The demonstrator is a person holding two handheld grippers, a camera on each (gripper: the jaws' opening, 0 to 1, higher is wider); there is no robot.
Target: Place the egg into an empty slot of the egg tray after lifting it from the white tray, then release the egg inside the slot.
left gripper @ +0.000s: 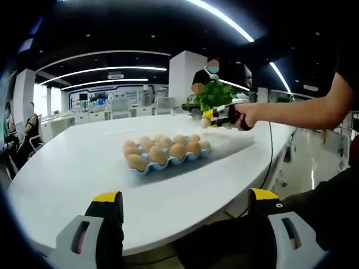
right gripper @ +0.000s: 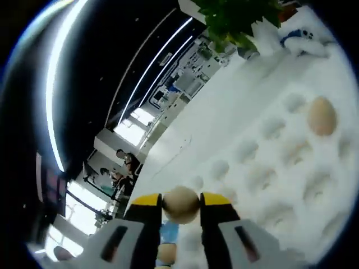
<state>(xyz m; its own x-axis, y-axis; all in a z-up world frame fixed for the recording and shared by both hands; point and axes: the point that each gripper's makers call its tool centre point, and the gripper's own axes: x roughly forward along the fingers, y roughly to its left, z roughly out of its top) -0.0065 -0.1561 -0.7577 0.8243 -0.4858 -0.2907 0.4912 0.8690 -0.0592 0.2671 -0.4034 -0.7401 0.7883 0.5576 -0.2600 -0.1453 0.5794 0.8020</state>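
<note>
One egg (right gripper: 180, 204) sits clamped between the yellow-tipped jaws of the right gripper (right gripper: 180, 208), held at its widest part, above the white tray (right gripper: 263, 168). In the right gripper view a second egg (right gripper: 322, 115) rests in a dimple of that tray at about 2 o'clock from the held one, well apart. A green plant (right gripper: 238, 17) stands beyond the tray at 12 to 1 o'clock.

Left gripper (left gripper: 185, 210): jaws spread wide, nothing between them, hanging at the near edge of the tabletop (left gripper: 84, 162). In the left gripper view the blue egg tray (left gripper: 168, 162) lies at 12 o'clock from these jaws, mid-tabletop, crowded with brown eggs. Cannot tell from here which slot is free. At 1 o'clock, beyond the egg tray, a hand (left gripper: 249, 116) holds the right gripper over the far side of the tabletop, with a pale egg at its tip.

Handling, as judgement: the egg is light, rigid, thin-shelled and smooth. It will crack under a hard squeeze and slip under a weak one. The hold across the middle looks sound, pads on opposite sides of the belly. Carry level, no jolts. Lower it end-down into a slot until the cup takes the weight, then part the jaws slowly. Risk: knocking neighbouring eggs, since the tray is tightly packed.

Step in hand: egg lifted, transfer to the egg tray not yet made.
</note>
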